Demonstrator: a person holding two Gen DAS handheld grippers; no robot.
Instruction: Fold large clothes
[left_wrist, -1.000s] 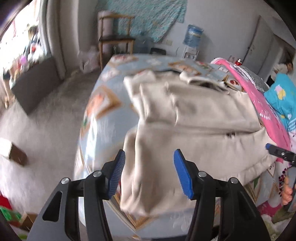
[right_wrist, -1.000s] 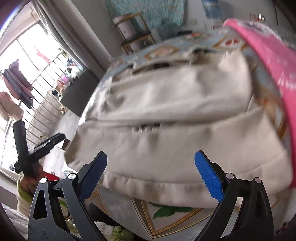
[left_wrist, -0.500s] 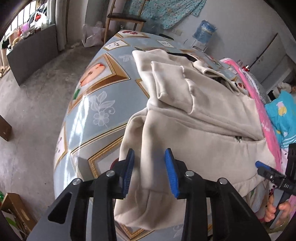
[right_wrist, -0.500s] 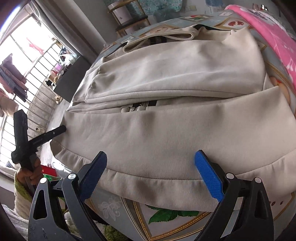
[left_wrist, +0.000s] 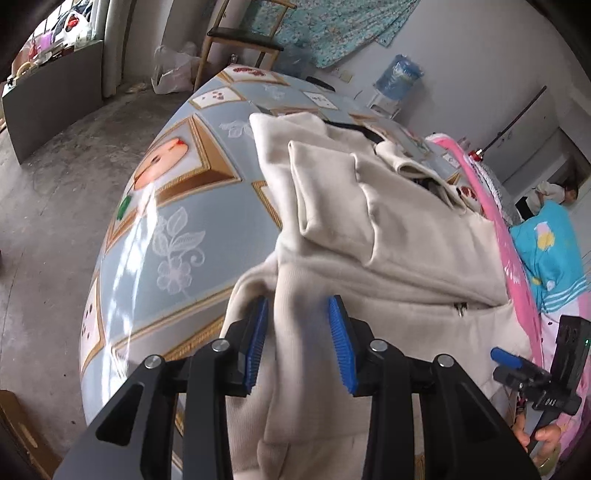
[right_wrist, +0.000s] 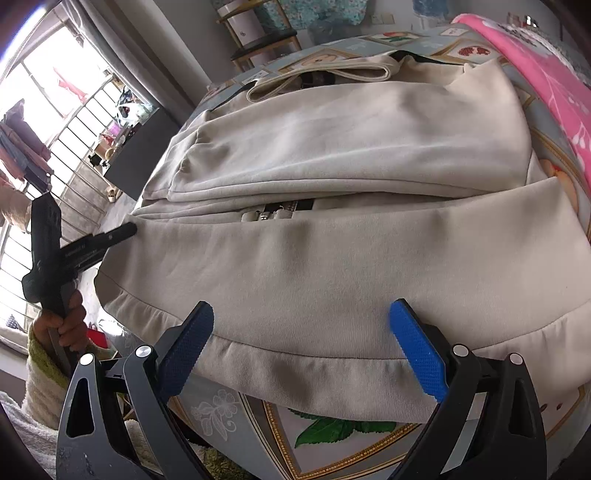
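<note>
Jacket (left_wrist: 406, 258) fold pinched by left gripper (left_wrist: 299, 332), lower centre; right gripper (right_wrist: 301, 343) wide over hem (right_wrist: 295, 373), holding nothing.

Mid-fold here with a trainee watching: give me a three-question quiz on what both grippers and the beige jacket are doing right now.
1. True or false: the left gripper has a fold of the beige jacket between its blue pads.
2. The right gripper is: A) shut on the hem, B) open at the hem, C) out of view.
3. Fill in: the jacket lies on a patterned ____.

Key: 1 true. 2 B; its jaws stand wide apart over the ribbed hem. 3 tablecloth, pale blue with gold-framed pictures.
</note>
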